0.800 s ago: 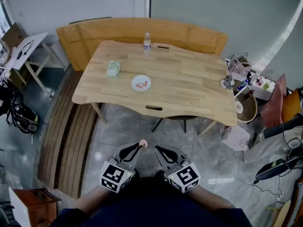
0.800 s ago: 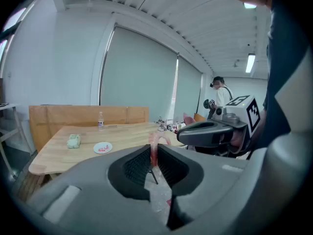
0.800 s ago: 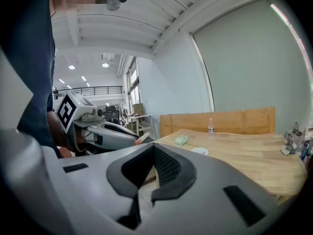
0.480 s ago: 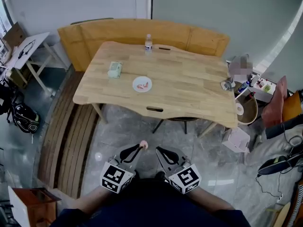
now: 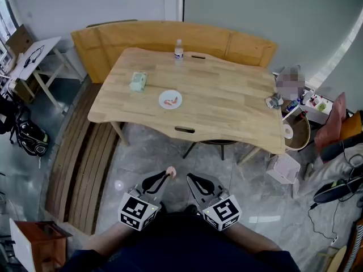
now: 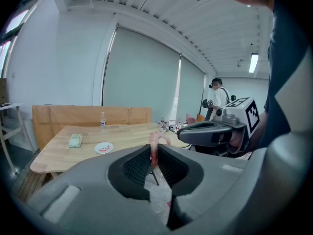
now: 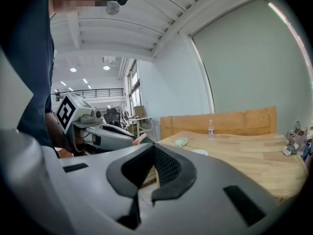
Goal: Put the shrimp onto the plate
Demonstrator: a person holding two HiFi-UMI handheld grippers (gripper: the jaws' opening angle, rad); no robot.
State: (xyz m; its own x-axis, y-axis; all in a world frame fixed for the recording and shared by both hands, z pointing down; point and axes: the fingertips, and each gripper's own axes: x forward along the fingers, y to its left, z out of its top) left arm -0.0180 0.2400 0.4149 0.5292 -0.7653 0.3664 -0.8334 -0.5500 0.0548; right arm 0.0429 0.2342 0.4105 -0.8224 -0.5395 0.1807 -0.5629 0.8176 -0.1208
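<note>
Pink shrimp (image 6: 155, 147) stands pinched in the left hand-held gripper (image 5: 168, 175), whose jaws are clamped on it. The right hand-held gripper (image 5: 191, 180) is closed on nothing. Almost nothing has moved in the last moment. Both hang over the floor, well apart from the white plate (image 5: 170, 100) on the wooden surface (image 5: 227, 101), so the carry is still to do.

Both grippers sit low and close before the torso, side by side, marker cubes nearest the body and jaws pointing forward. The left gripper (image 5: 168, 176) has its jaws closed on a pink shrimp (image 5: 171, 173) at their tips. The right gripper (image 5: 191, 178) has its jaws together with nothing between them. The left forearm (image 5: 104, 242) and right forearm (image 5: 256, 245) angle inward.
</note>
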